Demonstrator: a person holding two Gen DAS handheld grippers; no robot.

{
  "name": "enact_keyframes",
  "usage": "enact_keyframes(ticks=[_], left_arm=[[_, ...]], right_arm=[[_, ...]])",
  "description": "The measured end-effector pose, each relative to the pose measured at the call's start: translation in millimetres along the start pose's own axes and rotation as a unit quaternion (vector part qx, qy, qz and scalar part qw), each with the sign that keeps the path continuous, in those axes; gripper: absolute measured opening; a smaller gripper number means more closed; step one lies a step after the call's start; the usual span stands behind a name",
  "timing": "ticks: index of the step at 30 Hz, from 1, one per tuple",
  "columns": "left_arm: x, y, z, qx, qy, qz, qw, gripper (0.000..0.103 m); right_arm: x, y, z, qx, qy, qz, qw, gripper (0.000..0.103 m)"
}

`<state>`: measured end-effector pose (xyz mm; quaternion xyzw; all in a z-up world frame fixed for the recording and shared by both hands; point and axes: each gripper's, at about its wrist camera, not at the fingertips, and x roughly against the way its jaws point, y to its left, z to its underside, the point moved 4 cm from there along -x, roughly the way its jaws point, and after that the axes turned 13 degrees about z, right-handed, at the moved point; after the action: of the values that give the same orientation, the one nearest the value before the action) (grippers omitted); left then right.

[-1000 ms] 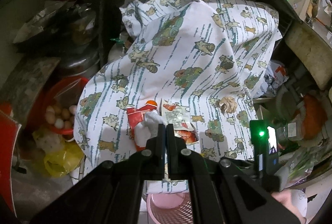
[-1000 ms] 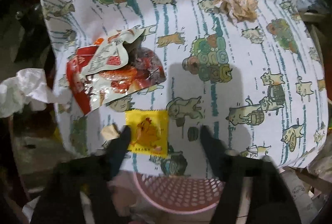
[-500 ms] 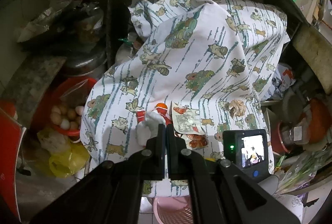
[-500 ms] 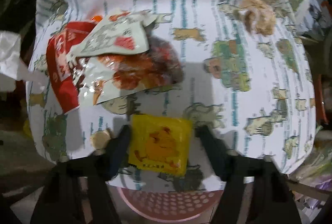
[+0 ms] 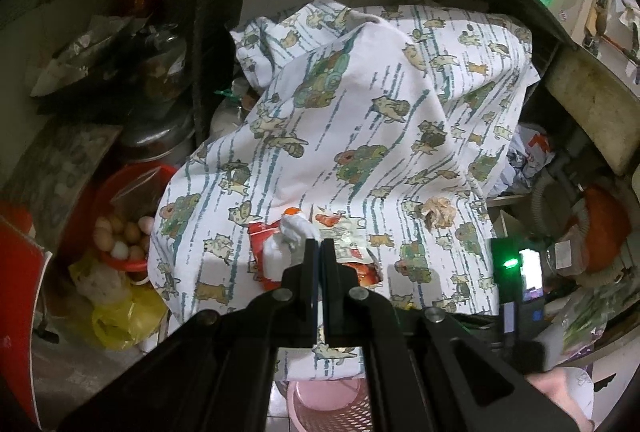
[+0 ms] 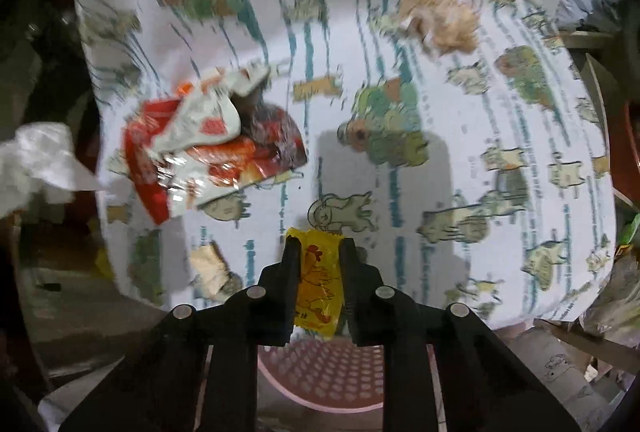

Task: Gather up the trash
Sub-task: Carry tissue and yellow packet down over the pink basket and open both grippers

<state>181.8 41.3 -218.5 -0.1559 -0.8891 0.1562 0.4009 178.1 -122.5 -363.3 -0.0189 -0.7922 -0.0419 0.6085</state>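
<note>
A: Nearest element, right wrist view?

B: The right gripper [image 6: 319, 246], jaws closed on the yellow sachet [image 6: 320, 282], which stands between the fingers at the near edge of the patterned cloth [image 6: 460, 160]. Directly below lies the pink basket [image 6: 320, 376], its perforated wall visible; whether trash already sits inside cannot be told from these views.

A: And the left gripper [image 5: 319, 246]?

B: Jaws pressed together, pinching a crumpled white tissue [image 5: 290, 238] that rises above the fingertips. In the right wrist view the same tissue hangs at the far left, off the cloth edge.

A: What remains on the cloth?

B: Mid-distance, left of centre, a red and white snack wrapper [image 6: 208, 148], lying open and flat. Near it, close to the cloth's near-left edge, a small tan scrap [image 6: 208, 264]. Farther, to the right, a crumpled brown paper wad [image 6: 440, 20], somewhat blurred.

A: Stage of the task?

B: Judged as partway: two items are held but not yet released into the basket; at least three pieces still rest on the cloth. Beyond the cloth, at left, a red bowl of eggs [image 5: 120, 232] and a yellow bag [image 5: 124, 316] appear unrelated to the collection.
</note>
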Motion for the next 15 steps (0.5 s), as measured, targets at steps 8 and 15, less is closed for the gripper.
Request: enact_keyframes(ticks=[8, 15], left_arm=[[25.5, -43.1, 14.0, -0.046, 0.002, 0.057, 0.9974, 0.001], [29.7, -66.4, 40.8, -0.041, 0.055, 0.101, 0.9926, 0.001]], right_arm=[[72.7, -34.8, -40.1, 0.002, -0.064, -0.026, 0.998, 0.021], [66.9, -55.1, 3.5, -0.019, -0.057, -0.046, 0.997, 0.021]])
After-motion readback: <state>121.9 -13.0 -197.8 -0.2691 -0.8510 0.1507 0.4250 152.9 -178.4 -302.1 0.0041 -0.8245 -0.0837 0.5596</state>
